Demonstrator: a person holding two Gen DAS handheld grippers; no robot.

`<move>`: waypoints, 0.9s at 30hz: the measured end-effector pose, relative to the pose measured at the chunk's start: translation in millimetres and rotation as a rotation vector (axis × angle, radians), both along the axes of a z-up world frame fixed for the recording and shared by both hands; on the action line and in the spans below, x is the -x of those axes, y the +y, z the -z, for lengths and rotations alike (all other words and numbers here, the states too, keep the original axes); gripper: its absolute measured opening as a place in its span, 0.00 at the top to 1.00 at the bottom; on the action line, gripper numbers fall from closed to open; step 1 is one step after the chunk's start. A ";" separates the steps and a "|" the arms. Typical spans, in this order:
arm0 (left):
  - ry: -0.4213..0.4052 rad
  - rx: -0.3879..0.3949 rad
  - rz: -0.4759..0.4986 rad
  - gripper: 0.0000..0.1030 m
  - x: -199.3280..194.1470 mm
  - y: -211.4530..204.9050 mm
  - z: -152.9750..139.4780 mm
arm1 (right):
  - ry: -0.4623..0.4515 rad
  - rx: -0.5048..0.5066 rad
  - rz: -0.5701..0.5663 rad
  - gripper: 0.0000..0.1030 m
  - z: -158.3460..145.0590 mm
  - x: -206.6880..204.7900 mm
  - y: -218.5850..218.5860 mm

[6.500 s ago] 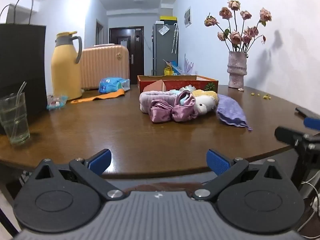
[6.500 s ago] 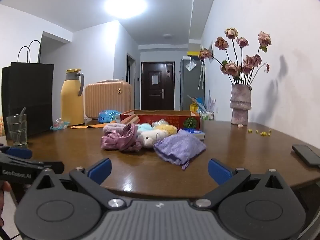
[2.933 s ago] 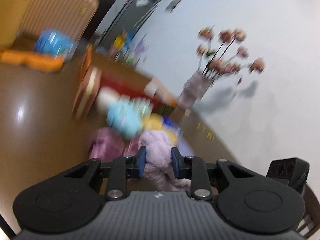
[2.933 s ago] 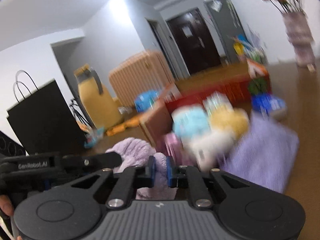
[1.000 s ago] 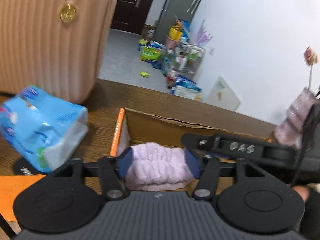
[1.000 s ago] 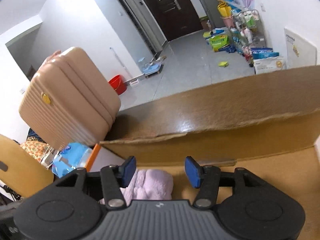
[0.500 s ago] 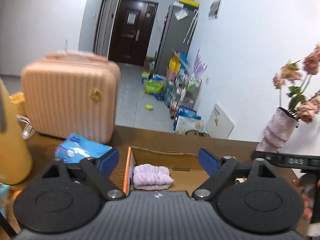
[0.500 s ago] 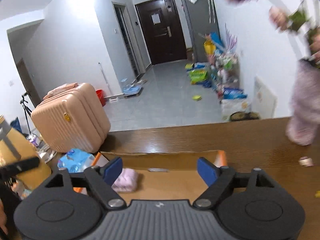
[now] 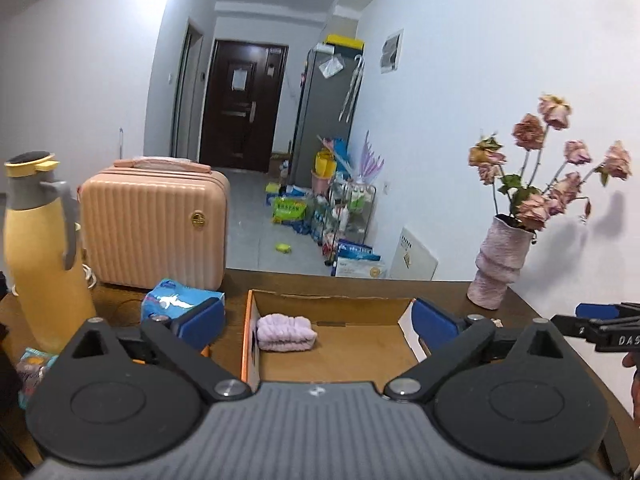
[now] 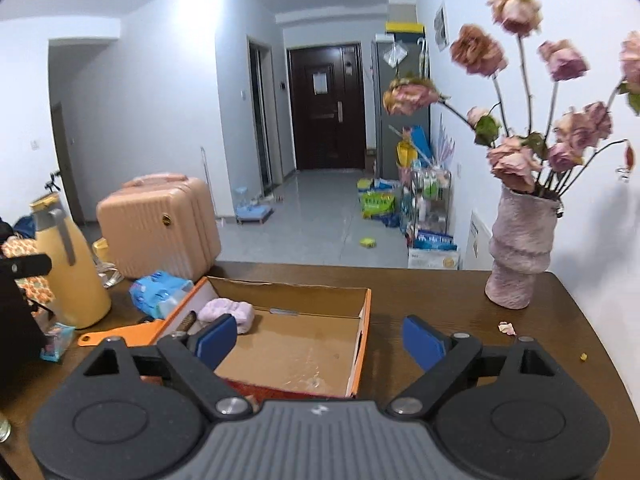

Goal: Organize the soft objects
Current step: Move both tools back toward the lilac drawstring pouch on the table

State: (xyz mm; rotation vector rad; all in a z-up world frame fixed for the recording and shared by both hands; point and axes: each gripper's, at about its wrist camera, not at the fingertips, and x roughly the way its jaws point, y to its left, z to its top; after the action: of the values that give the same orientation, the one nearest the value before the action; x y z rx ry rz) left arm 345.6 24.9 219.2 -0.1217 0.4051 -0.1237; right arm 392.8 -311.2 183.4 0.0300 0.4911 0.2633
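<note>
A lilac fluffy headband (image 9: 286, 333) lies alone in the far left corner of the open cardboard box (image 9: 332, 300) on the brown table. My left gripper (image 9: 319, 320) hovers above and short of the box, its jaws opening wide with nothing between them. In the right wrist view the same headband (image 10: 226, 311) rests by the left wall of the box (image 10: 362, 344). My right gripper (image 10: 319, 340) is also raised over the box's near side, jaws opening, nothing held. The right gripper's finger (image 9: 600, 320) shows at the left view's right edge. The other soft things are out of view.
A pink vase of dried roses (image 10: 520, 256) stands at the table's back right. On the left are a yellow thermos jug (image 9: 44, 256), a pink suitcase (image 9: 156, 224) and a blue tissue pack (image 9: 176, 300). An orange flat piece (image 10: 116, 336) lies left of the box.
Both grippers let go of the lilac headband, widened their jaws, and drew back and up from the box. The headband stays in the box corner.
</note>
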 end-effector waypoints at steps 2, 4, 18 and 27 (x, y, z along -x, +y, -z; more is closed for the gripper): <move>-0.031 -0.014 0.010 0.00 26.8 -1.2 10.7 | -0.038 -0.006 -0.025 0.11 5.5 27.7 -2.5; -0.045 -0.007 0.024 0.00 53.2 0.0 24.0 | -0.070 0.008 -0.044 0.10 13.8 54.6 0.3; -0.008 0.096 0.031 0.00 199.2 22.0 134.4 | -0.172 -0.032 -0.088 0.03 117.7 223.0 12.7; 0.098 -0.010 0.149 0.00 201.1 -9.1 174.5 | -0.094 0.000 -0.085 0.04 178.5 247.7 24.9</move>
State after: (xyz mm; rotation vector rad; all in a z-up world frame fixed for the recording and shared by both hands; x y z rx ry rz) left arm 144.6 15.8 44.7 -0.0877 0.5120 -0.2632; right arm 145.0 -286.3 4.9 -0.0031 0.3995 0.3467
